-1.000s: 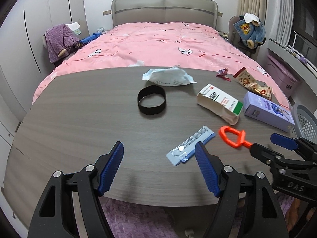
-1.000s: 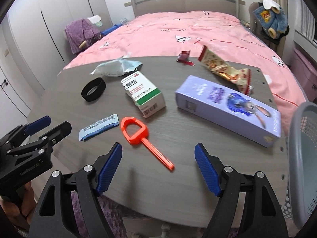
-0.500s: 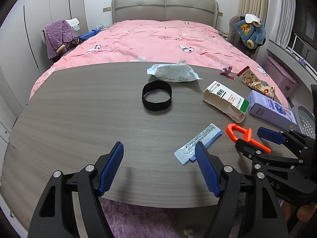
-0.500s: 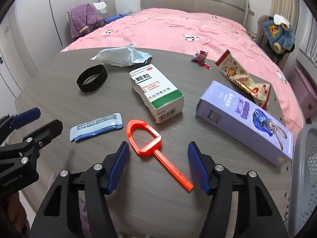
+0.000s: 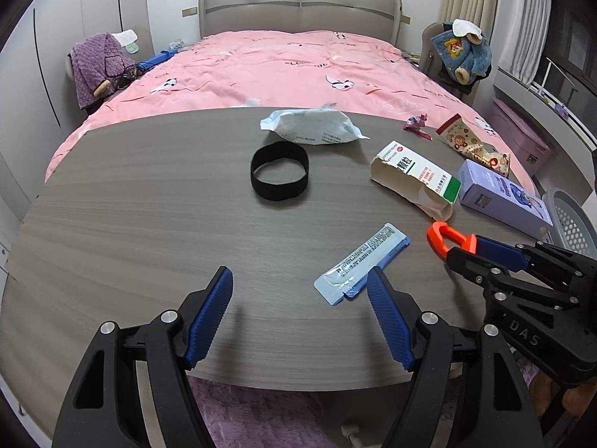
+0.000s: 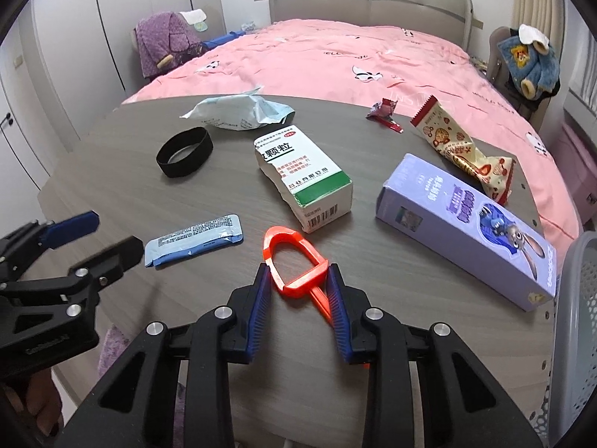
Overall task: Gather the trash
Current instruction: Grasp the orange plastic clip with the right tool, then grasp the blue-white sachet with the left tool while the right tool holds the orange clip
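Orange plastic clip [image 6: 296, 261]: rigid, loop-shaped head with a thin straight stem, lying flat near the front edge of the grey wood-grain table [image 5: 130, 205]. Right gripper [image 6: 296, 278]: ribbed blue pads on either side of the loop's base, closing, touching or nearly touching the plastic; firm contact not confirmed. One second earlier: same pads wide apart, clip lying clear ahead of them. Left gripper [image 5: 300, 308]: spread wide, nothing between the pads, hovering over the table edge, unchanged from the earlier frame.

Just left of the clip: flat blue foil sachet [image 6: 194, 239] with printed text. Just behind the clip: white and green cardboard box [image 6: 304, 179], one end torn and crushed. To the right: long lilac carton [image 6: 466, 227] with a cartoon rabbit. Further back: black elastic band [image 6: 184, 152] standing as a ring, crumpled pale-blue wrapper [image 6: 238, 114], glossy snack bag [image 6: 462, 149], small red sweet wrapper [image 6: 384, 112]. At the far right, beside the table: grey perforated plastic basket [image 6: 574, 336]. Behind the table: bed with pink cover [image 6: 335, 59].
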A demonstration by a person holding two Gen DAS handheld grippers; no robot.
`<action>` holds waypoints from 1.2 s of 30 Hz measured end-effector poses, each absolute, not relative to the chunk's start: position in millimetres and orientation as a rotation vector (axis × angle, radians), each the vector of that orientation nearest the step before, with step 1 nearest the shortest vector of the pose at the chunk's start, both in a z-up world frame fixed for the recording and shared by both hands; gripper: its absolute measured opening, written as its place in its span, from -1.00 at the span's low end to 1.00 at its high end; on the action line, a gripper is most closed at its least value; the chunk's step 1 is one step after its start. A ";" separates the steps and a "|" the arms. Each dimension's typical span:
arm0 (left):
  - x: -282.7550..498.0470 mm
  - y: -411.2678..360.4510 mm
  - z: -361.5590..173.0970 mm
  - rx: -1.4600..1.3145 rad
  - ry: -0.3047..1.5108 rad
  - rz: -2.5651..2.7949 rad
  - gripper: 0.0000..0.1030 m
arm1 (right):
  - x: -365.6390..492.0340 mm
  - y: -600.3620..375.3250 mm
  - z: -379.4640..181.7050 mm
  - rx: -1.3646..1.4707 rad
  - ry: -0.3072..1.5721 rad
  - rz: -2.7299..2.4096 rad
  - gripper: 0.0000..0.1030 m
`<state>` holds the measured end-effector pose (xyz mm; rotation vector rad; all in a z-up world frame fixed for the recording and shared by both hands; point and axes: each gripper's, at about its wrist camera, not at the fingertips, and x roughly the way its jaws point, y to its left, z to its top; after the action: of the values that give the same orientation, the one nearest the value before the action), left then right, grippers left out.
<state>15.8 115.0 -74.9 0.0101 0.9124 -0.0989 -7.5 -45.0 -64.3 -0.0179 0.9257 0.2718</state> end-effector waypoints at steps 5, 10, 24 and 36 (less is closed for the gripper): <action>19.1 110.5 -77.6 0.022 0.925 -0.122 0.38 | -14.3 -52.5 -58.8 0.018 0.919 0.270 -0.41; 26.3 102.3 -81.0 0.054 0.937 -0.145 0.38 | -21.6 -60.3 -53.1 0.040 0.913 0.259 -0.41; 43.4 82.6 -92.6 0.127 0.958 -0.195 0.33 | -26.1 -70.4 -50.5 0.075 0.915 0.255 -0.41; 37.2 75.8 -85.2 0.070 0.964 -0.254 -0.52 | -30.1 -75.4 -47.7 0.093 0.908 0.259 -0.41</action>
<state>37.2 75.8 -85.2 0.0695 0.9640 -0.2542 -30.1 -75.4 -47.7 0.0928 0.9077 0.2586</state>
